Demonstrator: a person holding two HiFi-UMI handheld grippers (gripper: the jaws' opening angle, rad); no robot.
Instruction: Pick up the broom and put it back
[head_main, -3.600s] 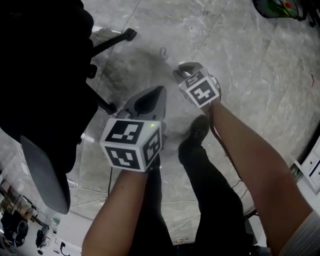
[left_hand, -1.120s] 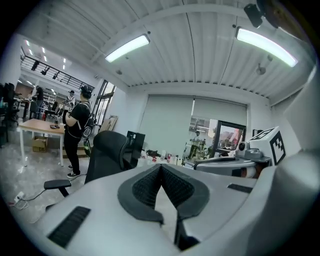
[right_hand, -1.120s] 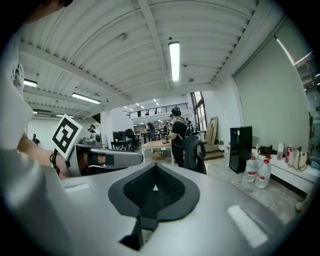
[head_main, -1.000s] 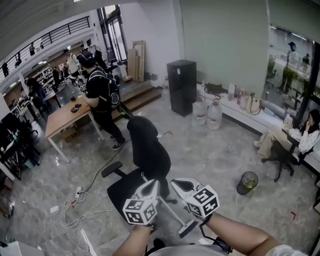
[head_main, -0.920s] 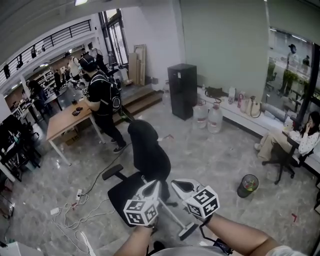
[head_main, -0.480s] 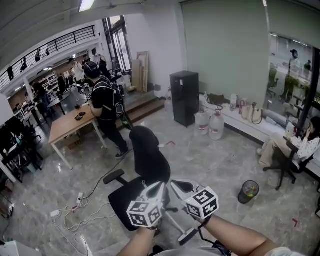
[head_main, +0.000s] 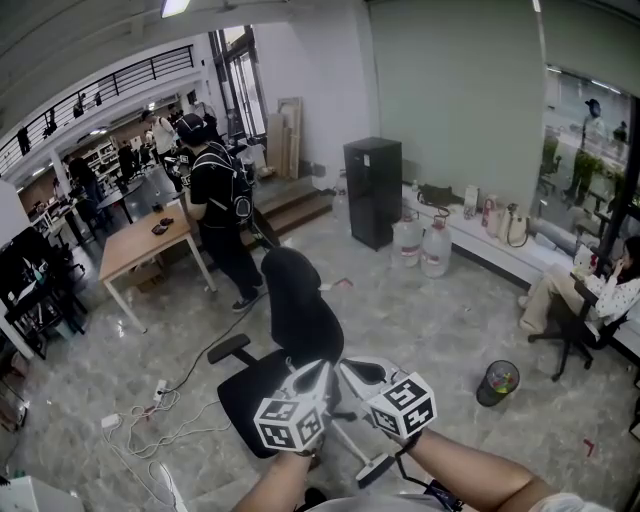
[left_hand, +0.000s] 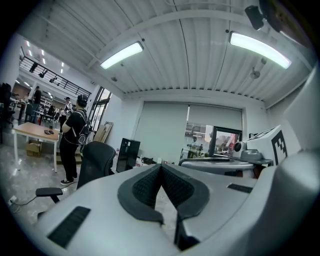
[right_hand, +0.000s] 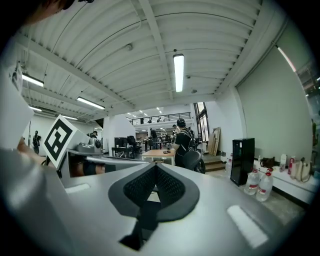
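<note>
One wooden counter (head_main: 140, 248) stands at the far left, with one person in black (head_main: 218, 200) standing at its end. Below them a tangle of cables (head_main: 150, 410) lies on the floor. Next come one black office chair (head_main: 295, 320), one black cabinet (head_main: 372, 190) and two water jugs (head_main: 436, 250) side by side. Further right are one round bin (head_main: 498, 380) and one seated person (head_main: 600, 290) at the right edge.

Two forearms rise from the bottom edge, held near level, their marker cubes side by side above the chair's seat. The two tips are close together and point forward.

The left tongs (head_main: 320, 372) are closed, the ribbed pads (left_hand: 145, 187) meeting at the tip with nothing between them. The right tongs (head_main: 346, 366) are closed as well and grip nothing.

The broom is in neither pair of tongs, and I cannot make it out for sure in any view.
</note>
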